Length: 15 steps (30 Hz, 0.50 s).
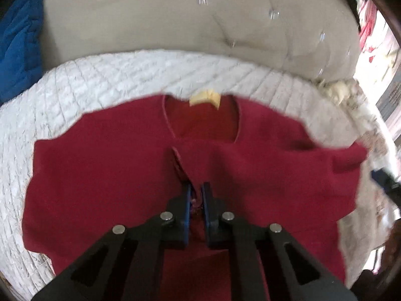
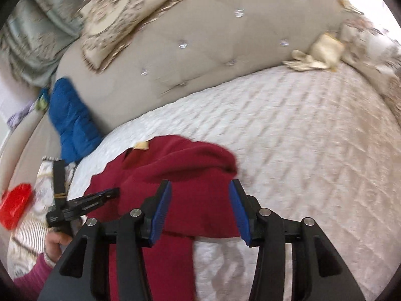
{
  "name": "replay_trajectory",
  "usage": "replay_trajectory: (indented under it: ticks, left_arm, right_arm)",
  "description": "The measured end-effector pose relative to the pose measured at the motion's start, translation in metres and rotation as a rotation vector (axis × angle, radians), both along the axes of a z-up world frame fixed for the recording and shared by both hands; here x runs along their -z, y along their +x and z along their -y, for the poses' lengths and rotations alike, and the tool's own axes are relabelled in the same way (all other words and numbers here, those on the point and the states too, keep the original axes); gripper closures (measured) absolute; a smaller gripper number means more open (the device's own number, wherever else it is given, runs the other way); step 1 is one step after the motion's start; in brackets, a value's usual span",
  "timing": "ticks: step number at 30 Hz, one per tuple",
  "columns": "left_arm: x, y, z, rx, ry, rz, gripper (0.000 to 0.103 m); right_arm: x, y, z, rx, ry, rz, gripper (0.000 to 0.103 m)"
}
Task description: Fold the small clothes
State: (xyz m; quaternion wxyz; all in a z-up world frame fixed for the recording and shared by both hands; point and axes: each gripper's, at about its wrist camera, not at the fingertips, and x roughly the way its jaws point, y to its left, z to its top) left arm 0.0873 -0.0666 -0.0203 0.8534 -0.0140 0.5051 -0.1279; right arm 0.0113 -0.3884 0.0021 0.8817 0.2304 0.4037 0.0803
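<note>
A: Nearest the lens, the left tongs [image 1: 196,190] are seen clenched, a fold of the red garment [image 1: 112,175] pinched between the blue pads.

B: And the right tongs [image 2: 200,188]?

A: They are held released above the garment, nothing pressed between the pads.

B: Where is the garment laid?

A: It is spread on the white quilted bed cover [image 1: 100,75], its yellow label [image 1: 204,97] turned toward the beige tufted headboard [image 1: 150,17]. A blue cushion [image 2: 71,123] is seen beside it.
</note>
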Motion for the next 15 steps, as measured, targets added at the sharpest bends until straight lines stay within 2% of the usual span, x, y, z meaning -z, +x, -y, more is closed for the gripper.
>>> replay_trajectory:
  ticks: [3, 6, 8, 11, 15]
  left_arm:
    - [-0.031, -0.003, -0.030, -0.049, -0.063, 0.076, 0.095]
    - [-0.045, -0.005, -0.060, -0.121, -0.035, 0.120, 0.095]
    - [-0.040, -0.008, -0.080, -0.147, -0.038, 0.096, 0.095]
    - [-0.021, -0.012, -0.089, -0.171, -0.010, 0.050, 0.095]
    - [0.002, -0.014, -0.090, -0.189, -0.015, -0.010, 0.095]
  right_arm:
    - [0.000, 0.007, 0.005, 0.018, 0.007, -0.009, 0.075]
    - [0.002, 0.016, 0.006, 0.011, 0.012, -0.017, 0.073]
    - [0.004, 0.026, 0.003, 0.004, 0.005, -0.023, 0.072]
    - [0.013, 0.046, -0.001, -0.008, 0.013, -0.059, 0.067]
    - [0.028, 0.074, -0.006, -0.009, 0.086, -0.111, 0.067]
